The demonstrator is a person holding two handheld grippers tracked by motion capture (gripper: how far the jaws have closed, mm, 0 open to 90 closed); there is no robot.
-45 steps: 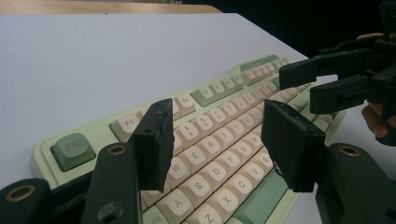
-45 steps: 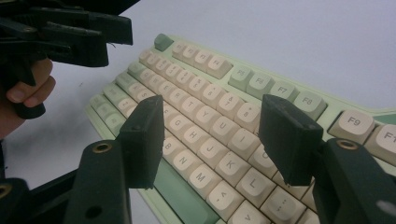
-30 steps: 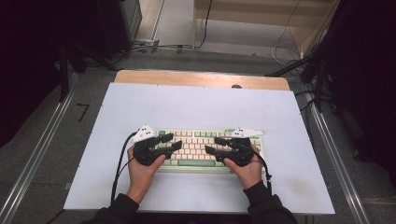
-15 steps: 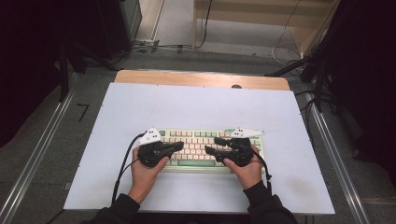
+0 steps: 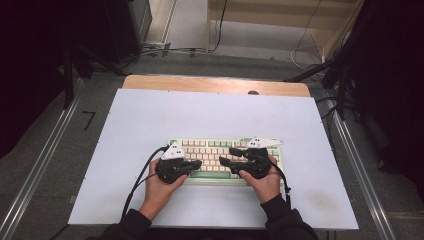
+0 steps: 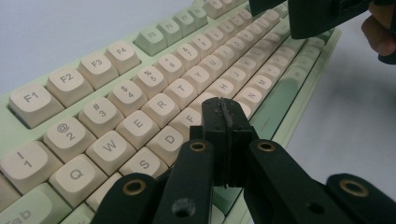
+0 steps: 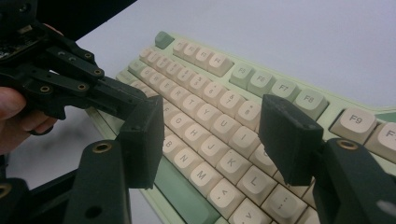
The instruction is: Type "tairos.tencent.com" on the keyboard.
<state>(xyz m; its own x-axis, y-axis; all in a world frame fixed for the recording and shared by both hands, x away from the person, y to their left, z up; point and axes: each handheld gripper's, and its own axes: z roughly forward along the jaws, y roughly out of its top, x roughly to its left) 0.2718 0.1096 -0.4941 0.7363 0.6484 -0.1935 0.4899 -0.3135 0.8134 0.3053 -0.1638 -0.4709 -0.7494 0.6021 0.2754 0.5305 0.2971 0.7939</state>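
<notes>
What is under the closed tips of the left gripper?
The left gripper is shut with nothing between its jaws, over the keyboard, near the F and G keys. D, F and T keys show around the tips; the keys beneath them are covered, so contact can't be judged.

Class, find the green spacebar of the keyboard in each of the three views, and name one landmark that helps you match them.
High view: spacebar lower centre, between the grippers.
Left gripper view: right of centre, running diagonally below N and M.
Right gripper view: lower centre, below N and M.
Shared landmark: keyboard front edge.
</notes>
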